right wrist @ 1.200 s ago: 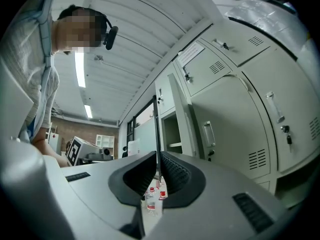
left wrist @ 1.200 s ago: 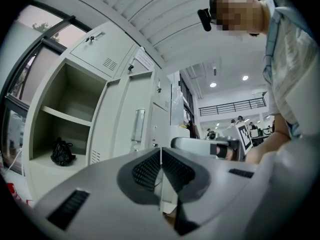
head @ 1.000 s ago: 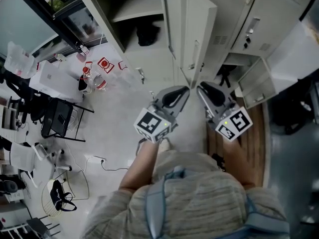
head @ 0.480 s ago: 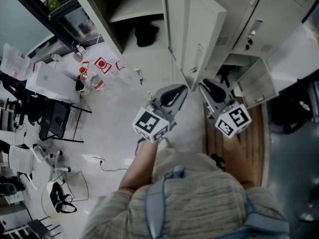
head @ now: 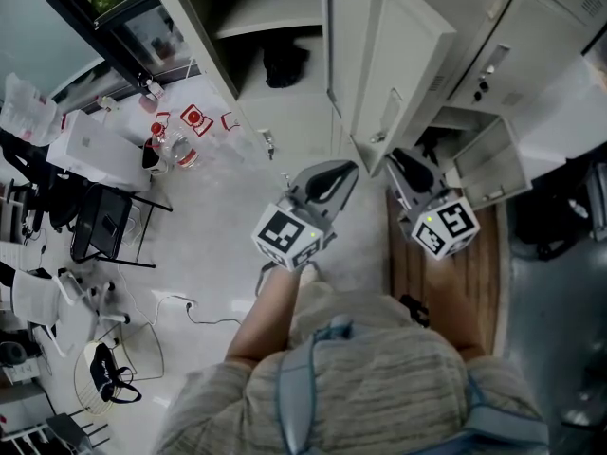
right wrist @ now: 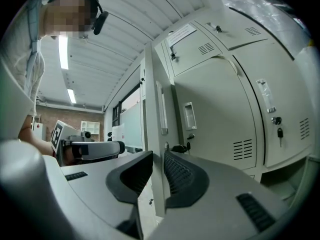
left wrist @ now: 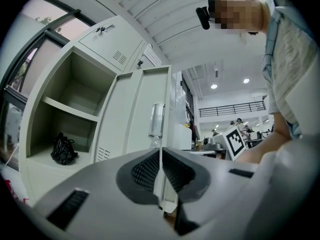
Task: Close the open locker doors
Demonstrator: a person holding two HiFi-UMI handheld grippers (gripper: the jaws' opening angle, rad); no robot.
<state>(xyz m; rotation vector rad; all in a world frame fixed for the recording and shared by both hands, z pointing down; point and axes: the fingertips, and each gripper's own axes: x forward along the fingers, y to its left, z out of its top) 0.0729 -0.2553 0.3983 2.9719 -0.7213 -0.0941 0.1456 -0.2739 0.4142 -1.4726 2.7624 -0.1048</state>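
A tall pale locker door (head: pixel 389 55) stands swung out from an open compartment (head: pixel 270 22) with a shelf and a black bag (head: pixel 283 64) inside. My left gripper (head: pixel 349 167) is shut and empty, pointing at the door's lower part. In the left gripper view the door (left wrist: pixel 135 114), its handle (left wrist: pixel 156 120) and the bag (left wrist: pixel 63 149) lie beyond the gripper (left wrist: pixel 160 151). My right gripper (head: pixel 391 156) is beside the door's free edge. Its jaws (right wrist: pixel 158 156) stand a narrow gap apart, and the door edge (right wrist: pixel 152 94) shows through the gap. I cannot tell whether they touch it.
Closed lockers (right wrist: pixel 220 119) line the right side. A smaller door (head: pixel 488 164) hangs open low at the right. A wooden floor strip (head: pixel 446 282) runs under the right arm. A desk with bottles (head: pixel 171 150) and chairs (head: pixel 104 226) stand to the left.
The door shows more of its face and its free edge sits further right. The right gripper has shifted slightly right and up beside it. The left gripper has barely moved.
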